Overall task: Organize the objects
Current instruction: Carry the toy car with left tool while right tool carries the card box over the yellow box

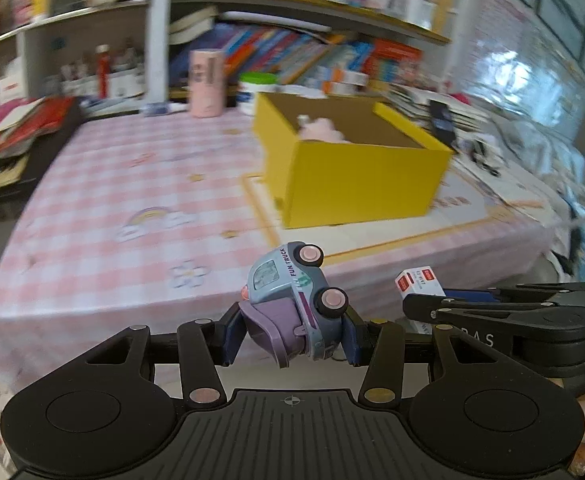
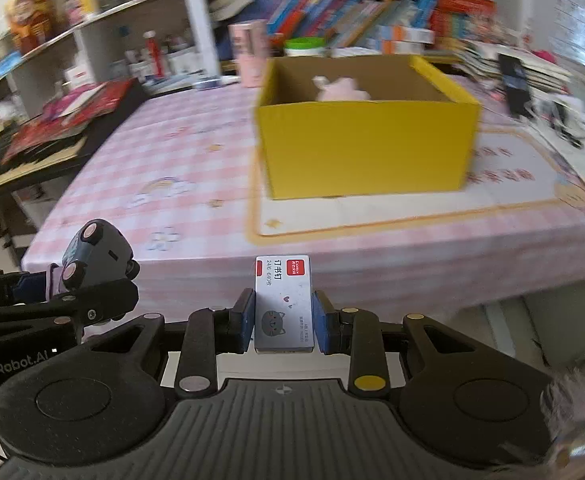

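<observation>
Now, by size.
Table: pink checked cloth; both grippers sit short of its near edge.
Yellow box: open on a mat at the table's far right, a pink soft toy inside; likely the goal.
Left gripper: jaws clamped on a toy truck lying on its side.
Right gripper: jaws closed on a staple box, held upright.
Advice: clear the front wall before lowering, one gripper at a time; release low.
</observation>
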Tool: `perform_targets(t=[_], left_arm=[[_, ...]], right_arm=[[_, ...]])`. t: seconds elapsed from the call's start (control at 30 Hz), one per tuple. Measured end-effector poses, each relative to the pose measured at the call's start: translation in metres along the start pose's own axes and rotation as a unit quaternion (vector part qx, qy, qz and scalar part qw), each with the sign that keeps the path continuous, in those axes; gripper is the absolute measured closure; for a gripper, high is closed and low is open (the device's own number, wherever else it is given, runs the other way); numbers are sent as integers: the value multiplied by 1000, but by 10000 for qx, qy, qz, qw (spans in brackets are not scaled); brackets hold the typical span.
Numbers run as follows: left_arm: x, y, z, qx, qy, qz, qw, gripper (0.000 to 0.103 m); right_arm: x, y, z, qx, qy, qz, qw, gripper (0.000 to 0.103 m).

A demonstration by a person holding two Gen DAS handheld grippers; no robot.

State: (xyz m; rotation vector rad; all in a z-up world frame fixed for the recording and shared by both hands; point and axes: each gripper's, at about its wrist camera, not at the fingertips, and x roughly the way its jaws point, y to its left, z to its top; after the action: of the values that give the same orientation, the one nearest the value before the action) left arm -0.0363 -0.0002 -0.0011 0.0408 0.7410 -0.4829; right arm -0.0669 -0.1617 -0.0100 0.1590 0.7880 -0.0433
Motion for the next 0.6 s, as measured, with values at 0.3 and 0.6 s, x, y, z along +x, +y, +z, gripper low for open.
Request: perform_targets(t=[0.3,0.6], left_arm=[[25,-34,16,273,62,-291,9992,57],[48,-55,41,443,6,-330,9985,57]], right_arm=[[-7,-45,0,381,2,-383,9985,75],[5,-79,20,527,12,-458,9976,75]])
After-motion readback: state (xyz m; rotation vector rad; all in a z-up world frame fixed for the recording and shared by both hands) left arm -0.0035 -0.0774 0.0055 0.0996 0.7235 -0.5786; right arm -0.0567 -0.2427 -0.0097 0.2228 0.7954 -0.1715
